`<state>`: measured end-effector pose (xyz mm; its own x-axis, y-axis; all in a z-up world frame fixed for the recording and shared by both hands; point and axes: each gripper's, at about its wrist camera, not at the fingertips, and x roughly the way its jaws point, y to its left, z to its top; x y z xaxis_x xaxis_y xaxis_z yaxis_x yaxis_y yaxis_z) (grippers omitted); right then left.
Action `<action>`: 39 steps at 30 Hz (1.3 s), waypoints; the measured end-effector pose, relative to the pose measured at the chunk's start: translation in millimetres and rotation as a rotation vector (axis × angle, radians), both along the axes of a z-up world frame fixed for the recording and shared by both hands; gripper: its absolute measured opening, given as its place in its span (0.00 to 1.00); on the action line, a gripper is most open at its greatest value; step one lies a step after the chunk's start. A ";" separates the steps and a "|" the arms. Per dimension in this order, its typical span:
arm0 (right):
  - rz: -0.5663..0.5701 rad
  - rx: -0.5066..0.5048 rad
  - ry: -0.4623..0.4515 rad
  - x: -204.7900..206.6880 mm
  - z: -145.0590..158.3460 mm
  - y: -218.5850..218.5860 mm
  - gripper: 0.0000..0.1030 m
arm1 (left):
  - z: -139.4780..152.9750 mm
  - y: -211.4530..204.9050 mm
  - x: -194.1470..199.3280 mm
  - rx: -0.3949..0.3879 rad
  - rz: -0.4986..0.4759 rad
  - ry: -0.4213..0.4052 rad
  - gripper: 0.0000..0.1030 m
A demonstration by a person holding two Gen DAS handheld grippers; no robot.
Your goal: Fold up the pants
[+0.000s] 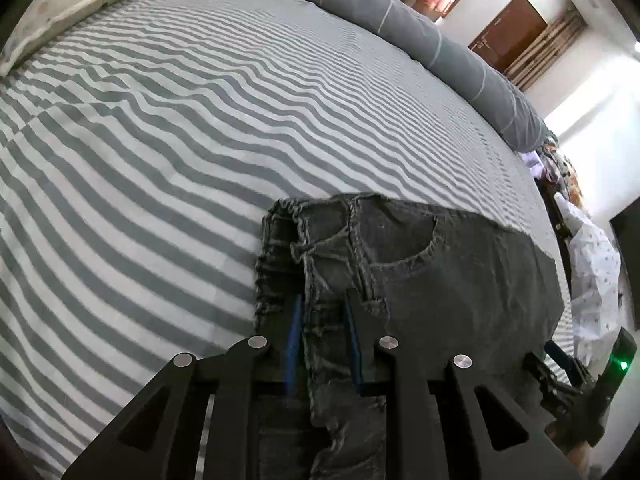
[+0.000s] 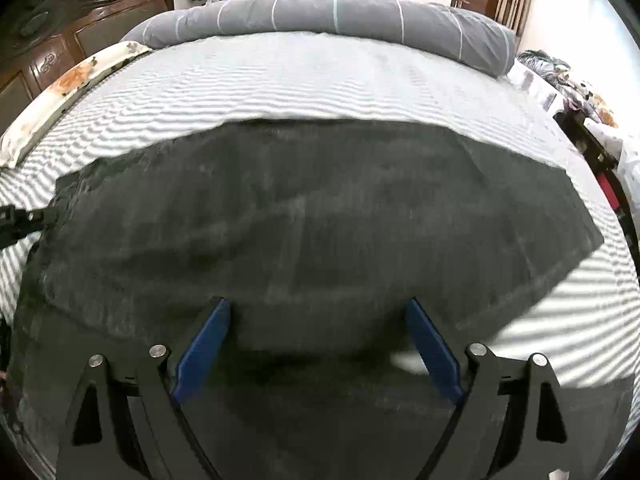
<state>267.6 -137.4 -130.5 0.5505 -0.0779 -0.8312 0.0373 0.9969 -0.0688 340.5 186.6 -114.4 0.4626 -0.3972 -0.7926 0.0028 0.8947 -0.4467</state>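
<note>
Left wrist view: left gripper (image 1: 322,312), jaws pinching the waistband of the pants (image 1: 420,264); the dark denim runs rightward across the striped bed (image 1: 160,160), toward the other gripper at the right edge.

Right wrist view: right gripper (image 2: 318,320), jaws spread wide over the cloth, gripping nothing. Grey bolster (image 2: 320,16) lies well beyond, no obstruction.

Grey-and-white striped bed sheet (image 2: 320,76) covers the bed. Long grey bolster with thin white lines (image 2: 340,16) lies along the far edge. Floral cream pillow (image 2: 72,80) at left, beside carved dark wooden headboard (image 2: 60,32).
</note>
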 end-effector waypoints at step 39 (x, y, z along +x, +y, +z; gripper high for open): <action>0.964 -0.162 0.335 196.2 16.5 76.9 0.67 | 71.7 -13.0 -41.6 -0.007 0.252 -0.399 0.06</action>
<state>463.8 -60.5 -114.0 0.1809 0.1489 -0.9722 -0.8186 0.5707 -0.0649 298.9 173.6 -42.7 0.8131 -0.2381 -0.5312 -0.0411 0.8867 -0.4605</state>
